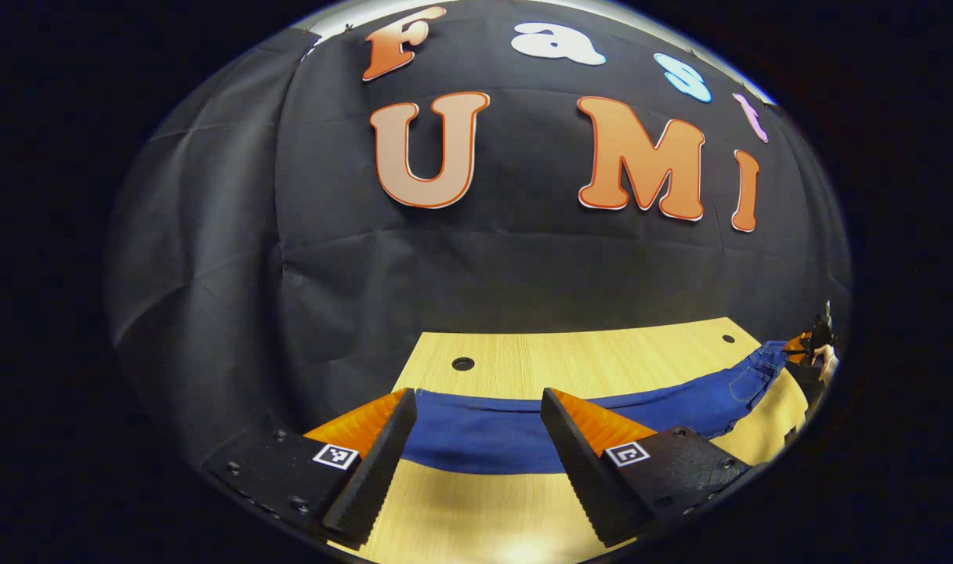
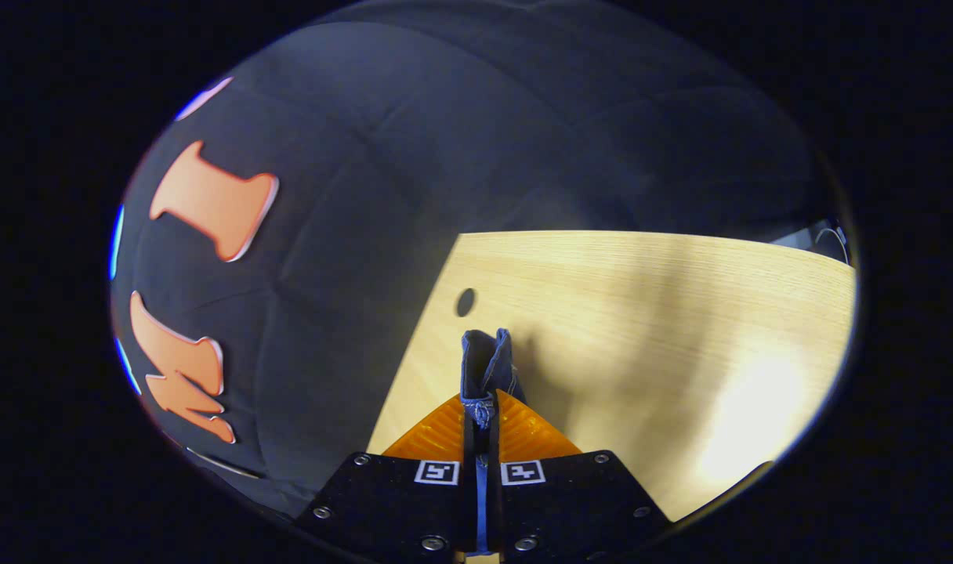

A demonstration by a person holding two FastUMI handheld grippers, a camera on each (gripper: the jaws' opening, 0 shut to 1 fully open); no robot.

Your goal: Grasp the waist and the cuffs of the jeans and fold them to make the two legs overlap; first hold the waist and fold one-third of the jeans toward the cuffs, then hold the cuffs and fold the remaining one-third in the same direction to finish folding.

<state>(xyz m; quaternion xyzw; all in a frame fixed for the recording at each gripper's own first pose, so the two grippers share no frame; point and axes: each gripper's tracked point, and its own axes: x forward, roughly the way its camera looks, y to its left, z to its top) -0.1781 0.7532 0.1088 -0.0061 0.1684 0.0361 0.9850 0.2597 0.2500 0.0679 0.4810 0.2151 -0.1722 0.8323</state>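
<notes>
- Left gripper [image 1: 476,411]: fingers spread wide, holding nothing, near edge of jeans [image 1: 516,439]
- Right gripper [image 2: 483,411]: fingers clamped on denim fold
- Table [image 2: 641,329]: light wood

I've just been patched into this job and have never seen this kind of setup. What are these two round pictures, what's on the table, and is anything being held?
There is no robot arm here: a person carries a two-finger gripper in each hand, and a fisheye camera rides on each, looking forward along its fingers.

The left gripper view shows the left gripper with its jaws wide apart, holding nothing, hovering near a pair of blue denim jeans stretched across the light wooden table. At that picture's far right edge, the other gripper grips one end of the jeans.

The right gripper view shows the right gripper with its jaws closed on a bunched piece of the jeans, which sticks up between them above the table.
</notes>
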